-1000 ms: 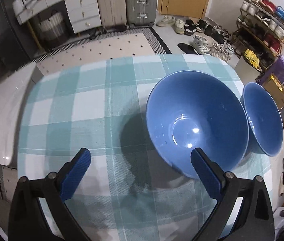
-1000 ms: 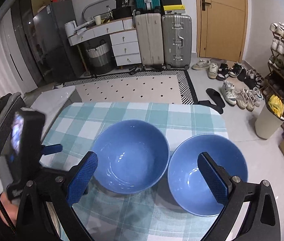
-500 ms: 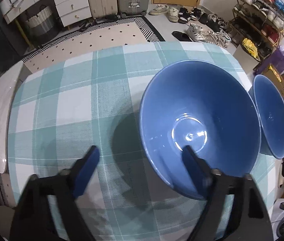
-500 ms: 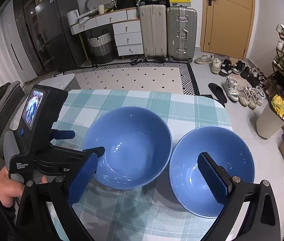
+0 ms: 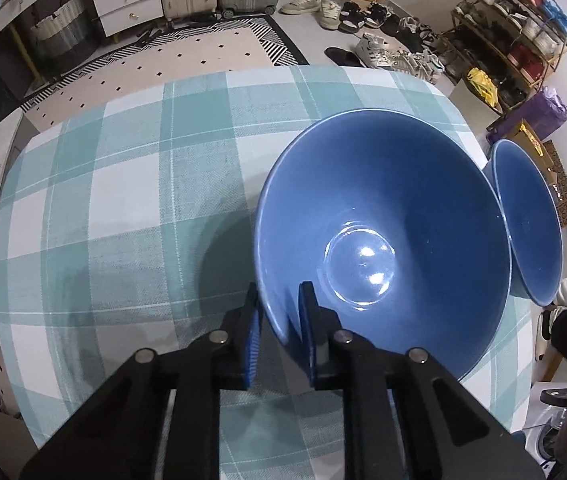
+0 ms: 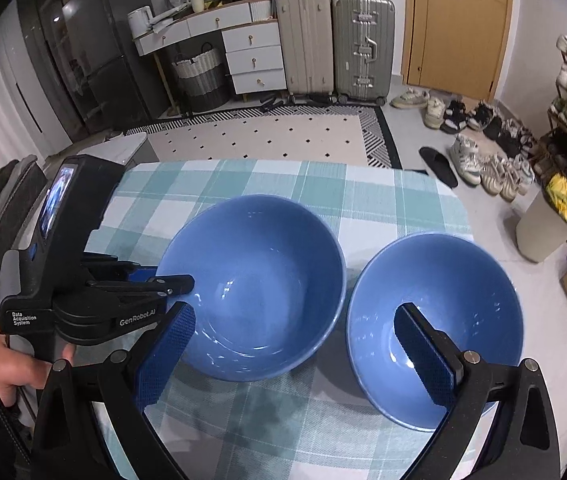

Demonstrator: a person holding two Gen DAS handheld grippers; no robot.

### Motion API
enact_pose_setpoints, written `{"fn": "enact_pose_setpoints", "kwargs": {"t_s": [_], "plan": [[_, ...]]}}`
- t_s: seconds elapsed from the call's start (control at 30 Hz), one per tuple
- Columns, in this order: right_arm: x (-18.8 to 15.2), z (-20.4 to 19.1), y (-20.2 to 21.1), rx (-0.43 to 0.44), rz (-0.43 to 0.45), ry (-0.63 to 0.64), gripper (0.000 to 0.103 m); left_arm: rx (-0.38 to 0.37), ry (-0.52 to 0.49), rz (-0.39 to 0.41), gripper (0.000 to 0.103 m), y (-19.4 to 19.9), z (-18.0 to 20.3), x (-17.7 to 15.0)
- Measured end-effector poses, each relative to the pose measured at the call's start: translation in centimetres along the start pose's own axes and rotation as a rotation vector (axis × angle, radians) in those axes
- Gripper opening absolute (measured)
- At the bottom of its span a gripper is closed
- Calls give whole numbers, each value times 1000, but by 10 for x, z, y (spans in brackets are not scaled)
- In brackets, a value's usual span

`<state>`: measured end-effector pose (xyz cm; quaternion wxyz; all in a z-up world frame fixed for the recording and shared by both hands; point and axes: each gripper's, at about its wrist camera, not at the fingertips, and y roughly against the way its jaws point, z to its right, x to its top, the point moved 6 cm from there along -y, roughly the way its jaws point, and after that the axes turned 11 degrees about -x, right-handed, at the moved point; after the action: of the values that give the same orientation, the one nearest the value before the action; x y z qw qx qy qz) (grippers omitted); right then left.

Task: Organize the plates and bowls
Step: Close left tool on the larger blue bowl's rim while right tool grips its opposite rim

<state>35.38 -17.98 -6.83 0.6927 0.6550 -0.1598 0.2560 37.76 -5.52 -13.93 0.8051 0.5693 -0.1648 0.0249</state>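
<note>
Left wrist view: the left hand-held gripper [image 5: 279, 334] straddles the near rim of the left bowl [image 5: 395, 208]. One ribbed blue pad sits outside the wall, the other inside, and the jaws are closing on the thin rim between them. The bowl is a deep, round, glossy blue ceramic vessel with a flat circular base that reflects light spots. It stands on the desk [image 5: 123, 200], which is covered by a woven cloth in teal and white checks. The right bowl [image 5: 531, 224], of the same blue glaze, stands just beside it at the frame's right edge.

Right wrist view: the right hand-held gripper [image 6: 295, 344] has its jaws wide apart, with nothing clamped. Its right pad hangs over the hollow of the right bowl [image 6: 463, 280]; its left pad lies near the left bowl [image 6: 267, 260]. Both bowls stand upright on the checked cloth, rims close together. The left hand-held gripper [image 6: 179, 284], a matte black plastic body with a small lit screen, meets the left bowl's rim, and a hand [image 6: 15, 372] holds its grip.
</note>
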Motion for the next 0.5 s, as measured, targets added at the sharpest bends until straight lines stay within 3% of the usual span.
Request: {"fn": "enact_pose_setpoints", "kwargs": {"t_s": [0.3, 0.5], "plan": [[0, 1, -2, 6, 0, 42, 101, 37, -26, -25, 15, 6, -5, -9], [2, 7, -13, 40, -59, -7, 101, 54, -34, -36, 15, 11, -12, -16]]}}
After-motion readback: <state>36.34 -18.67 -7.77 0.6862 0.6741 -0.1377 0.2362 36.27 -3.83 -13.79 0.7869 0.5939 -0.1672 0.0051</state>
